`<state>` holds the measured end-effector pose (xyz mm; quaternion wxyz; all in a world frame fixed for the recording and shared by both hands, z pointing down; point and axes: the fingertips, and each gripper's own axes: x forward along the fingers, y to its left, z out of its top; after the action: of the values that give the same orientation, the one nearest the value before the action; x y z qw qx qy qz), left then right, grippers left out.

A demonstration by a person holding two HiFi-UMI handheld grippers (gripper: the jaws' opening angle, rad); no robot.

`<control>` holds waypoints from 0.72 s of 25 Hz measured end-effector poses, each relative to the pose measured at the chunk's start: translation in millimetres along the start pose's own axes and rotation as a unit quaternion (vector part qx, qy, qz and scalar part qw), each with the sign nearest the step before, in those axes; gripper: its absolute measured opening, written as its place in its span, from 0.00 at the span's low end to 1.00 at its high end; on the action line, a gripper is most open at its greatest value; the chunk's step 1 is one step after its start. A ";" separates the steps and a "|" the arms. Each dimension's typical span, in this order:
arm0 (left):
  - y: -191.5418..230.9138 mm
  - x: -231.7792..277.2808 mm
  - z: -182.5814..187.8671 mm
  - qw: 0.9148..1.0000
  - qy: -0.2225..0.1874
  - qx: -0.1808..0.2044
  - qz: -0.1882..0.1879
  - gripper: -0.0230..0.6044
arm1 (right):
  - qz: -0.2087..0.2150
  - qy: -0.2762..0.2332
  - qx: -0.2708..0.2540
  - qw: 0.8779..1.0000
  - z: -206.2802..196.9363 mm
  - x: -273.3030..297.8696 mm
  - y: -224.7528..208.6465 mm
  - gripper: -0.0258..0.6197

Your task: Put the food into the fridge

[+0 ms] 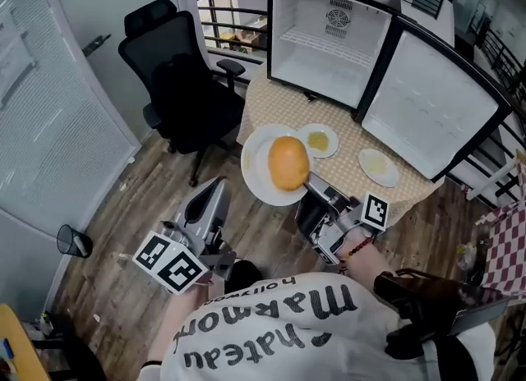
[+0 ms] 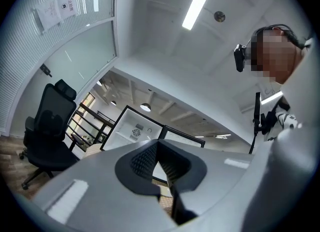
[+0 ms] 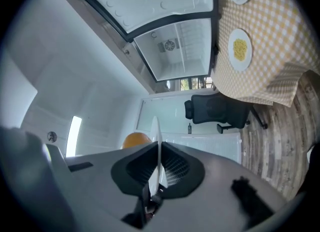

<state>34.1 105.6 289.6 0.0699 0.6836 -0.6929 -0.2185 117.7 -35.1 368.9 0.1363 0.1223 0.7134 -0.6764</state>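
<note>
Bench is carrying open fridge near office chair; right claw is gripping plate; left claw closed, empty.

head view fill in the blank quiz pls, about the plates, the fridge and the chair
1. The right gripper is shut on the ____ of the large plate carrying the round orange food.
2. The fridge has its door standing ____.
3. ____ small plates of yellow food sit on the checkered tablecloth.
4. In the head view the black office chair stands to the ____ of the table.

Missing words: rim; open; Two; left
</note>
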 end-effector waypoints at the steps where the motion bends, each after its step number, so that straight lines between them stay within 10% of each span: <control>1: 10.0 4.2 0.6 1.000 -0.001 -0.005 -0.003 0.04 | -0.005 -0.005 -0.001 1.000 3.3 5.6 -4.8 0.08; 18: 162.5 90.0 91.6 0.992 0.044 -0.009 -0.121 0.04 | 0.000 -0.134 -0.012 0.991 48.9 156.8 -40.8 0.08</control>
<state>-156.1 31.7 254.2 0.0794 0.7707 -0.5991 -0.2019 -41.8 -87.7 348.2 0.2322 0.0291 0.6968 -0.6780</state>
